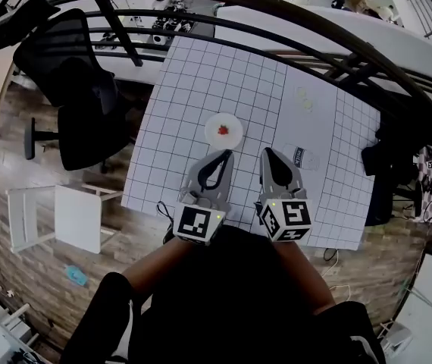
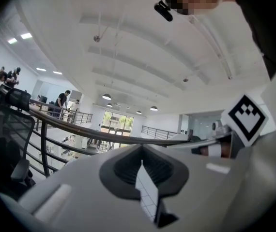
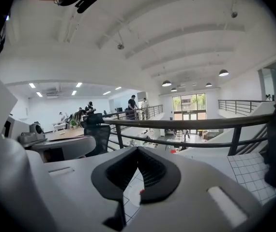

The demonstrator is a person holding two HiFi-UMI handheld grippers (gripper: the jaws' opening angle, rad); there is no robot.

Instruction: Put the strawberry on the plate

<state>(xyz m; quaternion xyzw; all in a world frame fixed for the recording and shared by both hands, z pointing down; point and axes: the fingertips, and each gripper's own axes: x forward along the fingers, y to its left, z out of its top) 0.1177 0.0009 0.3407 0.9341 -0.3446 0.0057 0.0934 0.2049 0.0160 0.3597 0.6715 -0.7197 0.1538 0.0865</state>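
Head view: white gridded table (image 1: 201, 74) beside a dark curved railing (image 1: 292, 14). Plank-pattern floor (image 1: 19, 173) to the left, with a black office chair (image 1: 79, 89) and a white stool (image 1: 64, 218). Strawberry (image 1: 223, 130) lies on the white plate (image 1: 214, 121), mid-table. Left gripper (image 1: 222, 156) and right gripper (image 1: 270, 155) sit side by side, just short of the plate. Both have fingers pressed together with nothing between them. Gripper views: open hall, white ribbed ceiling (image 3: 152, 33), pendant lamps (image 3: 166, 83).
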